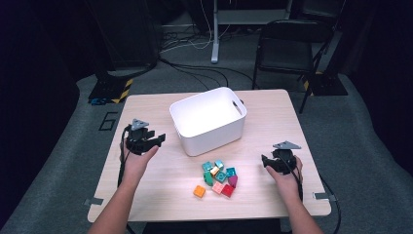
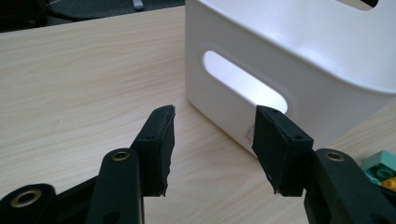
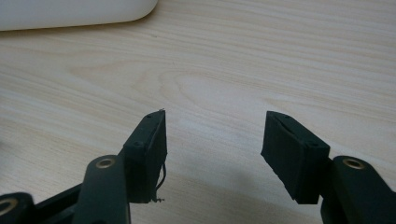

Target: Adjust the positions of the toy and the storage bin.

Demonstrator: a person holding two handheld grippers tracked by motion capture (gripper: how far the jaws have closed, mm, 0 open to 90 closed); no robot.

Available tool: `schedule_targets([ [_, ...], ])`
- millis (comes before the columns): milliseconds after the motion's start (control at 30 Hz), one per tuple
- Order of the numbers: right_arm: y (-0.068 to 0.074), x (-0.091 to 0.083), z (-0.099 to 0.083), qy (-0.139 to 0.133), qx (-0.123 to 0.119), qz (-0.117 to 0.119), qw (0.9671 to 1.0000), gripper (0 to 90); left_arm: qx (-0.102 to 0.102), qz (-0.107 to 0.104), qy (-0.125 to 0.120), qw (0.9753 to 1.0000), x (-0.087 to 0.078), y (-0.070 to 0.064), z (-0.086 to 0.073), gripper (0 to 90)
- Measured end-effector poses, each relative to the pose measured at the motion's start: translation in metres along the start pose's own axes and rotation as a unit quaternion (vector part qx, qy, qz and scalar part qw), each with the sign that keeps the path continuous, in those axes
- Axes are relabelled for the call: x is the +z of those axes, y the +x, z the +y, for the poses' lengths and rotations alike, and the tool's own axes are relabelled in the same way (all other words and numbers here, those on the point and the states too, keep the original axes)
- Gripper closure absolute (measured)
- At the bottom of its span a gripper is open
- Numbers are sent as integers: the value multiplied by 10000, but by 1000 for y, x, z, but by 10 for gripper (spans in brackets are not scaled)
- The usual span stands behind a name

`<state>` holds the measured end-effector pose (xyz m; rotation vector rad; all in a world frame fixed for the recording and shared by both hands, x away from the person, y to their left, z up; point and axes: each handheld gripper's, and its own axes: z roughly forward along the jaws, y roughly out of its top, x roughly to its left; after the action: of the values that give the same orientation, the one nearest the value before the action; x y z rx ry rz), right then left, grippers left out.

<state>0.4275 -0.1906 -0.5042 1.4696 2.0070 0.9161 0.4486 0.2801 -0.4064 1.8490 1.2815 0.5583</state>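
Note:
A white plastic bin (image 1: 208, 120) with slot handles stands at the middle of the wooden table (image 1: 146, 185); its side wall (image 2: 289, 60) fills the far part of the left gripper view. A heap of small coloured bricks (image 1: 219, 176) lies in front of the bin, with an orange brick (image 1: 199, 191) slightly apart at its left. My left gripper (image 1: 158, 140) is open left of the bin, nothing between its jaws (image 2: 215, 144). My right gripper (image 1: 264, 162) is open to the right of the bricks, over bare wood (image 3: 212, 149). A teal brick (image 2: 383, 165) peeks in at the right edge.
The bin's corner (image 3: 70, 11) shows at the top left of the right gripper view. Beyond the table stand a black folding chair (image 1: 292, 44) and a desk leg (image 1: 215, 34), with cables on the grey carpet. Black-and-yellow tape (image 1: 124, 90) marks the floor at the far left.

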Motion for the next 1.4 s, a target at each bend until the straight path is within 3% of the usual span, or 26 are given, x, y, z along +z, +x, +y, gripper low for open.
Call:
schedule_targets([
  [333,-5,-1,-1,-23,116,-9,9999,393,-14,-123,92,9999,3,-15,24,483],
  [700,-8,-2,-1,-61,123,-8,9999,394,127,-300,186,9993,12,-34,39,483],
  [800,-8,-2,-1,-75,131,15,9999,394,191,-276,260,9991,16,-38,39,487],
  [1200,-10,-2,-1,-89,144,16,9999,394,-60,-341,368,9987,33,-44,37,503],
  [1400,-10,-1,-1,-88,160,37,9998,394,-25,-277,373,9989,35,-44,37,512],
])
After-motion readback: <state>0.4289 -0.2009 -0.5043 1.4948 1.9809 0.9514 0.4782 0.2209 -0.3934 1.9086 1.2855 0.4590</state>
